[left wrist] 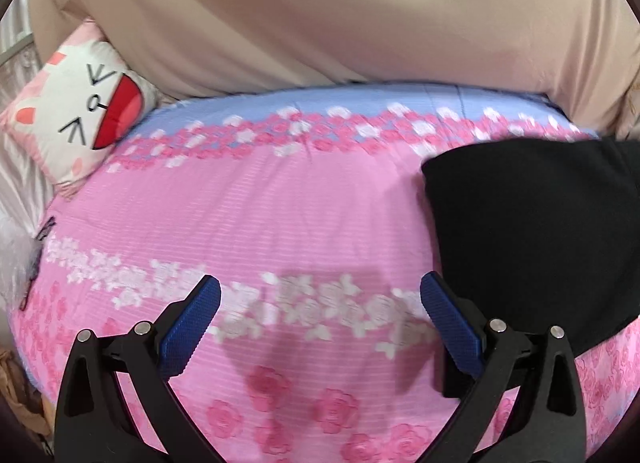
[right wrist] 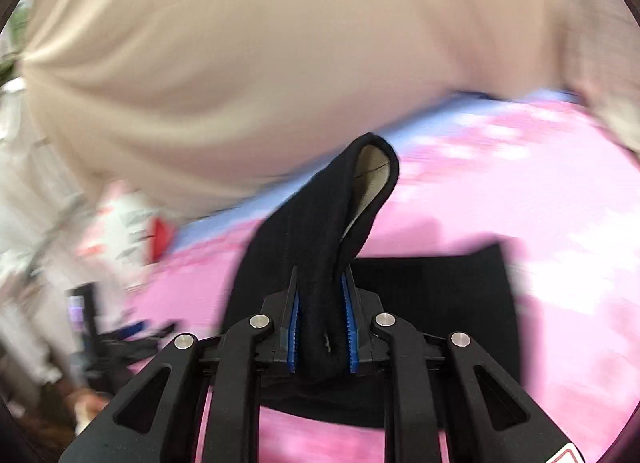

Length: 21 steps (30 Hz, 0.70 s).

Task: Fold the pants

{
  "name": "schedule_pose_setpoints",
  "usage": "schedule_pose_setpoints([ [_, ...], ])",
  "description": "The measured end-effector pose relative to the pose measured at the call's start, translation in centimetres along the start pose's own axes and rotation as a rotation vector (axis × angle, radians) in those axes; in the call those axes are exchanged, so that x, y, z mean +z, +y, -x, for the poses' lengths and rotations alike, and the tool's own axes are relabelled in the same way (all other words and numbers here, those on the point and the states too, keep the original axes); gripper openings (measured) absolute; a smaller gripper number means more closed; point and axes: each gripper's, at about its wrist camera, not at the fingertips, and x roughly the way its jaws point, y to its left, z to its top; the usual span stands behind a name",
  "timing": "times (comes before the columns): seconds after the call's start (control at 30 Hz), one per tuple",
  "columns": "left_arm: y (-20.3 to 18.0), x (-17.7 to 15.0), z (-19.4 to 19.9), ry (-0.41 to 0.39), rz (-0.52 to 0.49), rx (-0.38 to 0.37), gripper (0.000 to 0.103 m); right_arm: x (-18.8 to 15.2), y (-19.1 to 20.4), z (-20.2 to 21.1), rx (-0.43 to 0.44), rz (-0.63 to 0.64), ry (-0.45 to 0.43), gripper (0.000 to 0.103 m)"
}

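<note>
Black pants lie folded on a pink flowered bedspread, at the right of the left wrist view. My left gripper hangs open over bare bedspread just left of them, nothing between its blue pads. In the right wrist view my right gripper is shut on a bunched edge of the black pants, lifted above the bed. A pale lining shows in the raised loop. The rest of the pants lies flat below it.
A white cat-face cushion sits at the bed's far left corner. Beige curtain fabric hangs behind the bed. At the lower left of the blurred right wrist view there is dark gear beside the bed.
</note>
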Motion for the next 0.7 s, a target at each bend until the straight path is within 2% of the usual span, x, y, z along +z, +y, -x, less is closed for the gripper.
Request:
schedule_pose_setpoints([
  [0.1,-2.4,-0.1,-1.2,0.042,-0.028,-0.031,0.098,-1.9,-5.1,-2.3,-0.066,-0.102,0.073,0.017],
  [0.13,-3.3,-0.1,-1.4,0.051,-0.04,-0.051,0.098,-2.5,-5.9,-2.9,-0.051,-0.128,0.083,0.02],
  [0.2,-4.3,0.0,-1.2,0.052,-0.056,-0.063,0.098,-3.1,-6.5,-2.9,-0.017,-0.162,0.061,0.024],
  [0.27,-5.0,0.1,-0.6,0.044,-0.07,-0.07,0.098,-2.9,-5.9,-2.6,-0.013,-0.134,0.059,0.027],
  [0.33,-5.2,0.3,-0.1,0.036,-0.068,-0.1,0.098,-2.7,-5.9,-2.4,-0.001,-0.128,0.058,0.034],
  [0.4,-5.2,0.3,-0.2,0.04,-0.046,-0.118,0.098,-2.8,-5.9,-2.8,0.036,-0.126,0.069,0.046],
  [0.43,-5.3,0.2,-0.5,0.049,-0.041,-0.123,0.098,-2.8,-5.8,-3.3,0.022,-0.115,0.069,0.046],
  [0.47,-5.5,0.2,-0.8,0.061,-0.04,-0.129,0.098,-2.8,-5.5,-3.6,0.007,-0.094,0.075,0.045],
  [0.53,-5.8,0.0,-1.1,0.077,-0.047,-0.128,0.098,-2.5,-4.3,-4.2,-0.033,-0.037,0.085,0.022],
  [0.7,-5.9,0.2,-0.5,0.055,-0.051,-0.107,0.098,0.2,1.5,-2.3,0.165,0.05,0.036,0.018],
])
